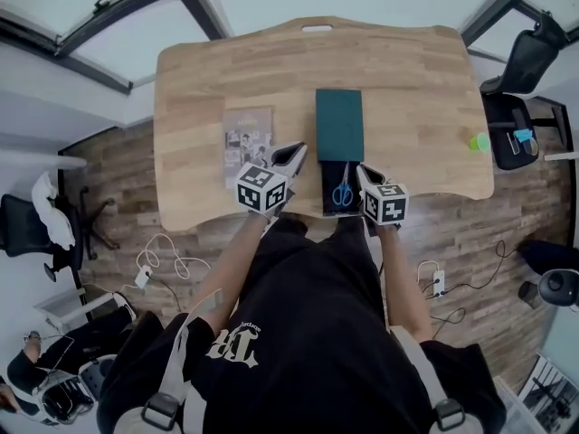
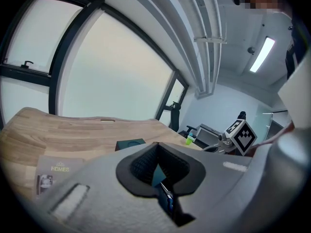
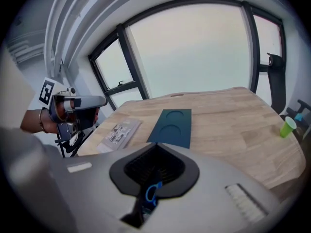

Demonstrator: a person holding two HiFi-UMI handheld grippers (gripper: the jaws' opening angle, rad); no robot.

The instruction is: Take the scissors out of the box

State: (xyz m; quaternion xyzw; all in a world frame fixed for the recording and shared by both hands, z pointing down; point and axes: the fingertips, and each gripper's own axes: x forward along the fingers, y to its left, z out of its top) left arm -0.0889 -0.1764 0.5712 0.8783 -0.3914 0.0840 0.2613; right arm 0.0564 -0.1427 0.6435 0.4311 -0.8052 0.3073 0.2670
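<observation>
Blue-handled scissors (image 1: pixel 342 194) lie in an open black box (image 1: pixel 327 190) at the table's near edge. The box's dark teal lid (image 1: pixel 339 123) lies flat just beyond it. My left gripper (image 1: pixel 298 150) hovers just left of the box with its jaws together and nothing in them. My right gripper (image 1: pixel 361 168) hangs at the box's right edge, also shut and empty. In the right gripper view the scissors' blue handle (image 3: pixel 151 193) shows through the notch under the closed jaws (image 3: pixel 154 171). The left gripper view shows its jaws (image 2: pixel 158 166) closed, a bit of blue (image 2: pixel 170 203) below them.
A printed booklet (image 1: pixel 247 139) lies on the wooden table (image 1: pixel 407 80) left of the lid. A green cup (image 1: pixel 479 141) stands at the table's right edge, with a black chair (image 1: pixel 525 70) beyond it. Cables (image 1: pixel 167 260) lie on the floor.
</observation>
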